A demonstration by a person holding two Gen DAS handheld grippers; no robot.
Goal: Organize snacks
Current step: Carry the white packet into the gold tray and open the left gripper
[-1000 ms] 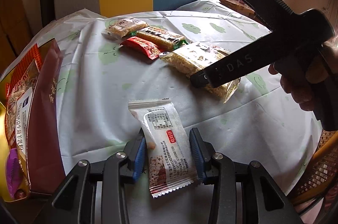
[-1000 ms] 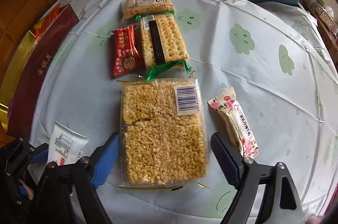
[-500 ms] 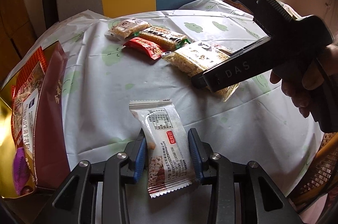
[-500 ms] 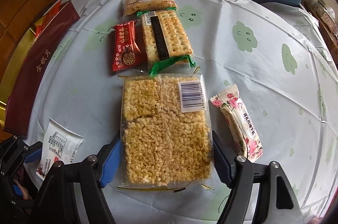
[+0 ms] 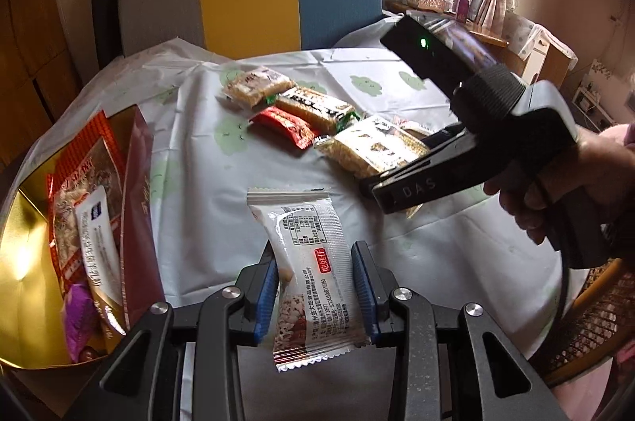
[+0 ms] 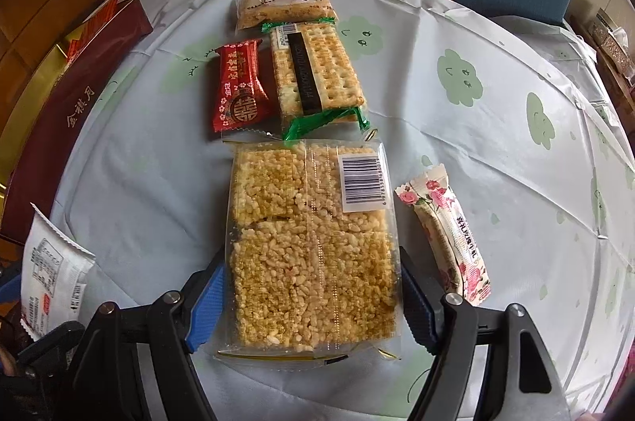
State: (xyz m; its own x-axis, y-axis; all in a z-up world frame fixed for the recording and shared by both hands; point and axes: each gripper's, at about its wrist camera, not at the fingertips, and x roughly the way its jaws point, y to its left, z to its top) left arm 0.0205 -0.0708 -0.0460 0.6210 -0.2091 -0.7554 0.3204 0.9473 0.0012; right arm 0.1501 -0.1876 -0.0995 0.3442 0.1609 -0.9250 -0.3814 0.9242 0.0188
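My left gripper (image 5: 313,286) fingers, just closing, clamp white snack packet (image 5: 307,262) above surface (image 5: 206,191); only right view shows rose-print stick (image 6: 448,234) beside rice-cake pack (image 6: 309,246), right gripper (image 6: 313,302) fingers spread astride it.

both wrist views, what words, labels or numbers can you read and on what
"DAS": side of the right gripper
"金秋月": maroon box
"囍": red wrapper
"一口酥饼" (partly legible): top cracker pack
Barcode digits on rice cake pack, print on white packet: too small.
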